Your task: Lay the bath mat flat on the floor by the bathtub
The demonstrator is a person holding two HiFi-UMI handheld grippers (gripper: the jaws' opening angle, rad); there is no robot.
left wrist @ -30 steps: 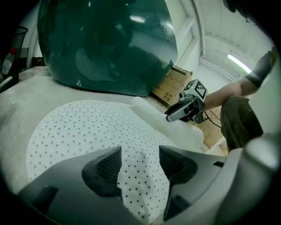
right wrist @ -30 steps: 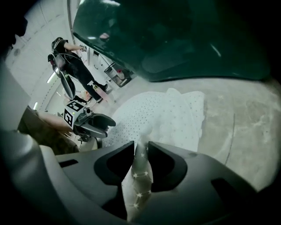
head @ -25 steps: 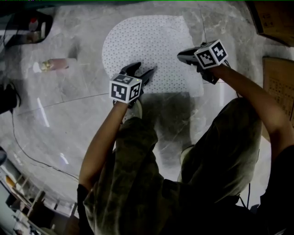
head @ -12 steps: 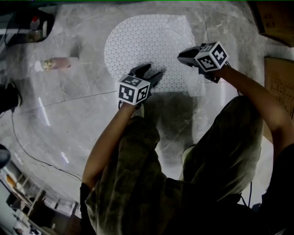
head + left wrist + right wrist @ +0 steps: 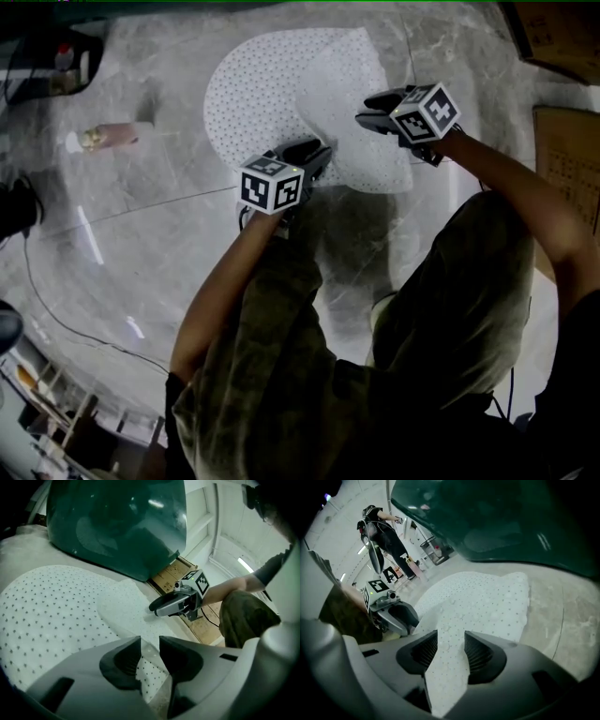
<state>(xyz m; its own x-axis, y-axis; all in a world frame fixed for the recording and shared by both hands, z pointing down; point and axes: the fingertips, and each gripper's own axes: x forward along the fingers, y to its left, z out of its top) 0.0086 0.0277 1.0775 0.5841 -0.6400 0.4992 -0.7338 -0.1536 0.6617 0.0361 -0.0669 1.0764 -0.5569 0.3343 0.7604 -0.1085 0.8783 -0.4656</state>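
Two grippers work the edge of the bath mat [image 5: 262, 94] that lies farthest from the bathtub [image 5: 117, 522]. The mat sits on the floor [image 5: 141, 216] just beside the tub's curved wall and is mostly spread out. One flap [image 5: 352, 122] on the side away from the tub is turned up and over, showing a paler, plainer face. The step in hand looks like flattening this last fold. The left gripper [image 5: 319, 155] has just been closing its jaws, which now stand narrow around the mat's edge. A little gap remains between them, so the pads do not seem to bite yet. The right gripper [image 5: 366, 108] has just been opening, and its jaws stand moderately apart with a ridge of the flap running loosely between them, let go rather than pinched. The next move probably needs the left jaws to finish their pinch and draw the edge away from the tub, while the right gripper backs clear so the flap can drop. The mat is thin, limp and white, peppered with small dark dots. One end is rounded and the other is cut straight. The floor is grey, veined and glossy like polished stone, and the tub is dark green, smooth and shiny.
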